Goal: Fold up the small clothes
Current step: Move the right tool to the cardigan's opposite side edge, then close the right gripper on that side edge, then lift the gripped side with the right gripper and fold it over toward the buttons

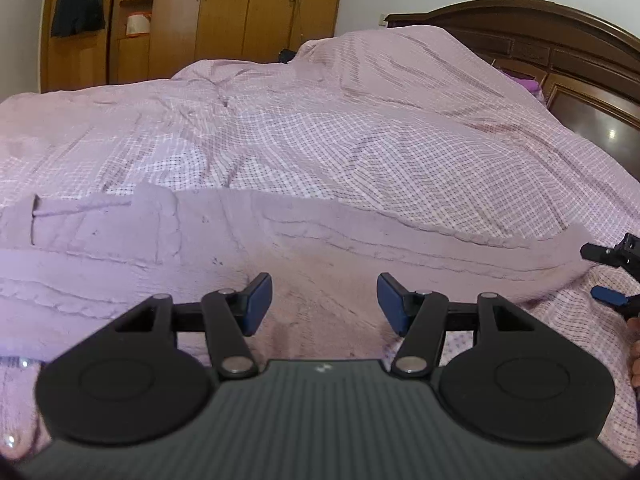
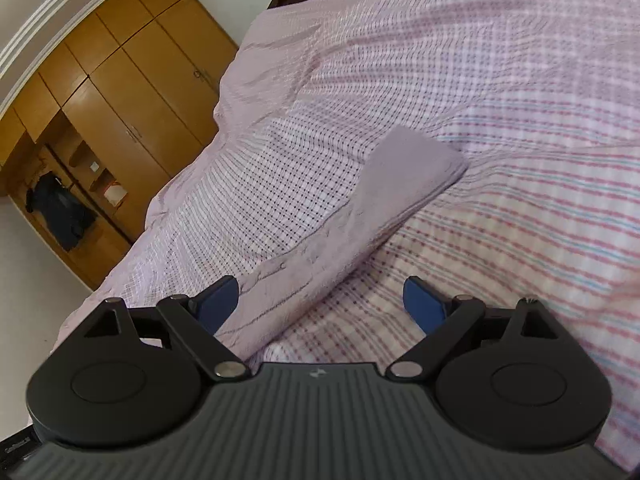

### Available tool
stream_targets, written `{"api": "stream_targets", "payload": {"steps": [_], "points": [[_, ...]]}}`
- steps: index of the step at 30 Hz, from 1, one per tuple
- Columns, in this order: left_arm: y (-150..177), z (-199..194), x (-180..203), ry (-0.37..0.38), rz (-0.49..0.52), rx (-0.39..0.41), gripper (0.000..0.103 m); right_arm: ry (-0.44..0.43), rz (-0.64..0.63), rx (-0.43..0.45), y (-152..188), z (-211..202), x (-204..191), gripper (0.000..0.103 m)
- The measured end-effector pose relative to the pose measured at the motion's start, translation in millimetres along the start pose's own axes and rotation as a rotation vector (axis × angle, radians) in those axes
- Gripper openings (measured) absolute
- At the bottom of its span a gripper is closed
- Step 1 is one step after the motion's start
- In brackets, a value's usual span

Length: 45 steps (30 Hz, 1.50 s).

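Lilac garment lies spread on bed as both grippers wait, unclenched

Lilac garment, a small ribbed knit piece, lies flat on a checked bedspread, stretched across the view of the left wrist camera with its long axis running left to right. The left gripper hovers just above its near edge, jaws spread wide with nothing between the blue pads. A pocket-like patch or folded section sits toward the garment's left end. At the garment's far right end, the right gripper hangs just beside the cloth, close to its corner.

Seen from the right wrist camera, the right gripper is likewise released, and the garment runs away from it as a narrow band, passing near the left-hand pad and ending in a squared tip farther up the bed. Whether the pad touches the cloth cannot be told. Under and to the right lies a striped sheet.

Judging by the layout, each gripper is nearest its own end of the garment, so a fold would likely begin with both pinching the near edge and carrying it over. Nothing solid blocks the way; the rumpled bedspread and a mound toward the dark headboard lie beyond. A wooden wardrobe stands well apart.
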State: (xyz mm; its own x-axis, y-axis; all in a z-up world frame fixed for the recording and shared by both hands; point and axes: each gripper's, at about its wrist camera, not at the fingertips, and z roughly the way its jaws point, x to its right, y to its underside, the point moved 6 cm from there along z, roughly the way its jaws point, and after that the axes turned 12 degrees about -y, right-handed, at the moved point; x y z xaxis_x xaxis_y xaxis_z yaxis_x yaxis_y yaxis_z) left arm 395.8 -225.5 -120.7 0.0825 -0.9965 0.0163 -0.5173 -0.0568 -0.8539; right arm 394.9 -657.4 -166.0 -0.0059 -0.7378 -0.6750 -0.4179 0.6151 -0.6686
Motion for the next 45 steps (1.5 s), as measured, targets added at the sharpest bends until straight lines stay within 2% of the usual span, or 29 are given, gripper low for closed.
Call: {"api": "stream_targets", "payload": {"steps": [6, 11, 14, 15, 17, 19, 21, 26, 29, 30, 31, 34, 39, 45], "points": [[-2.5, 11.7, -6.9, 0.003, -0.019, -0.006, 0.06, -0.005, -0.026, -0.005, -7.8, 29.4, 7.3, 0.094], [-1.6, 14.5, -7.2, 0.018, -0.032, -0.017, 0.06, -0.037, 0.012, 0.048, -22.6, 46.6, 22.7, 0.094], [-2.3, 16.5, -6.5, 0.018, -0.039, -0.018, 0.06, -0.017, 0.055, 0.107, -36.5, 52.2, 37.0, 0.085], [-2.6, 17.5, -6.1, 0.025, -0.037, -0.022, 0.06, -0.014, 0.079, 0.138, -40.7, 51.6, 43.6, 0.079], [-3.4, 17.5, -4.5, 0.045, -0.016, -0.023, 0.06, -0.039, 0.143, 0.195, -46.8, 48.4, 57.3, 0.071], [-6.5, 14.3, -4.4, 0.063, 0.002, -0.021, 0.06, -0.095, 0.205, 0.25, -52.3, 43.7, 69.1, 0.069], [-11.7, 9.0, -4.6, 0.072, 0.016, 0.003, 0.06, -0.115, 0.245, 0.303, -56.2, 40.9, 77.8, 0.069], [-19.4, 1.1, -8.1, 0.06, 0.059, 0.042, 0.06, -0.085, 0.232, 0.296, -58.5, 48.4, 79.2, 0.066], [-20.1, 0.9, -15.0, 0.05, 0.043, 0.036, 0.06, -0.063, 0.23, 0.293, -56.7, 50.8, 79.6, 0.058], [-20.3, 1.0, -16.8, 0.044, 0.038, 0.033, 0.06, -0.053, 0.234, 0.296, -56.1, 51.4, 80.3, 0.05], [-20.3, 0.8, -18.7, 0.038, 0.034, 0.031, 0.06, -0.042, 0.238, 0.3, -53.9, 47.7, 81.3, 0.037], [-18.9, 0.0, -24.0, 0.028, 0.028, 0.024, 0.06, -0.013, 0.245, 0.299, -51.4, 44.0, 85.0, 0.016], [-21.6, -7.4, -29.8, 0.013, 0.048, 0.03, 0.06, 0.003, 0.225, 0.298, -49.2, 42.7, 83.2, 0.009], [-31.2, -22.3, -41.9, -0.015, 0.055, 0.05, 0.06, -0.022, 0.178, 0.302, -51.6, 43.9, 71.1, 0.008]]}}
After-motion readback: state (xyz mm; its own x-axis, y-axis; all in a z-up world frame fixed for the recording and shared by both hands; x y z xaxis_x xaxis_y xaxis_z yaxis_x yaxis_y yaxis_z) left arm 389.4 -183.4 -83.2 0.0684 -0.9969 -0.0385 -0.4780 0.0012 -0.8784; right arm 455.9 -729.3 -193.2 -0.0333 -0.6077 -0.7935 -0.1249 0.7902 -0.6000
